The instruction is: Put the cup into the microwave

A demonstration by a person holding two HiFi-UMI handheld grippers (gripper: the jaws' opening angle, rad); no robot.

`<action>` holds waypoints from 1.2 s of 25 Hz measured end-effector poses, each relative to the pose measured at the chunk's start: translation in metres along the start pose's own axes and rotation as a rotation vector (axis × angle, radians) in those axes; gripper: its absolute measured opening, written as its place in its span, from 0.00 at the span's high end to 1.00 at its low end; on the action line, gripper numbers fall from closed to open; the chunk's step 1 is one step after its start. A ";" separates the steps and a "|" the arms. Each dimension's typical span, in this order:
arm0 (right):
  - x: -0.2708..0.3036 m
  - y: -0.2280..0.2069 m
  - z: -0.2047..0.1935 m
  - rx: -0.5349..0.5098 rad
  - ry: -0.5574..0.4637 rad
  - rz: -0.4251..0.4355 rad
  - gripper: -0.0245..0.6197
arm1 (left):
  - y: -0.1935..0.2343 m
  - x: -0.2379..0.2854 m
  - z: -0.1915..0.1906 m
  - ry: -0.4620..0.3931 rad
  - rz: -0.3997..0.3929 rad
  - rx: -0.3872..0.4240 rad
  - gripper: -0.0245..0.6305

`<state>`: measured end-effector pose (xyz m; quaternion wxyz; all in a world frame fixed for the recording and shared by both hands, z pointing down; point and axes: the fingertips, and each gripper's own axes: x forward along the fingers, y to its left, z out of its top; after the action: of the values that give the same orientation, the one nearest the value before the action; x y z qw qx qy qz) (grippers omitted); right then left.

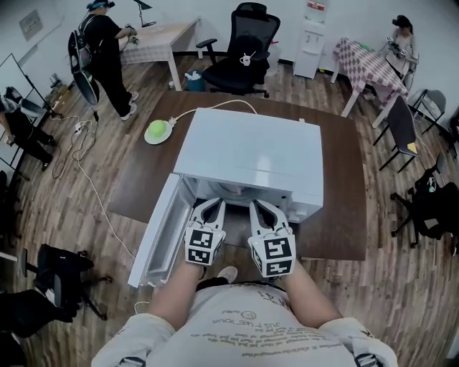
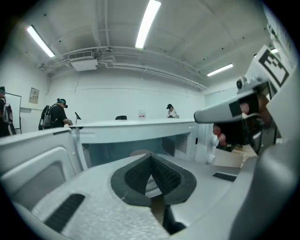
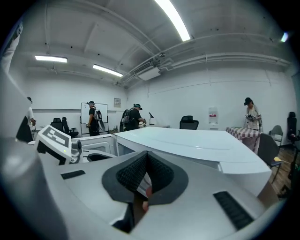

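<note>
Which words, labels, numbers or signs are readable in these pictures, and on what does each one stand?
No text can be read with certainty.
Shirt print: upside down, too blurred to read.
Dispenser label: red, too small to read.
Wall sign: too small to read.
Cube markers: square patterns only, no words.

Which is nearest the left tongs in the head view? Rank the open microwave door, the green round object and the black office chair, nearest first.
1. The microwave door, open just left of the left tongs.
2. The green round object, far-left on the table.
3. The black office chair, beyond the table.
</note>
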<state>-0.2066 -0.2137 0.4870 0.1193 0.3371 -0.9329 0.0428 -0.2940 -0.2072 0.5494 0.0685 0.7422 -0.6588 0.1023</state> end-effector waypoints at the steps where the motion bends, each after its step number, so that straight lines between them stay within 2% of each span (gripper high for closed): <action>1: 0.001 0.003 0.002 0.001 -0.007 0.015 0.95 | 0.001 -0.007 0.010 -0.013 0.012 -0.008 0.94; 8: 0.010 0.022 0.013 0.034 -0.043 0.076 0.95 | 0.007 -0.058 0.054 -0.038 0.147 -0.037 0.94; 12: 0.017 0.028 0.012 0.062 -0.033 0.089 0.95 | 0.009 -0.076 0.066 -0.041 0.191 -0.070 0.94; 18: 0.018 0.039 0.010 0.055 -0.026 0.124 0.95 | 0.010 -0.082 0.059 -0.020 0.208 -0.084 0.94; 30: 0.021 0.040 0.004 0.012 -0.014 0.138 0.95 | 0.005 -0.076 0.056 -0.019 0.208 -0.104 0.94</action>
<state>-0.2483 -0.1964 0.4880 0.1074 0.2729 -0.9545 0.0542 -0.3038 -0.1476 0.4761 0.0898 0.6663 -0.7371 0.0675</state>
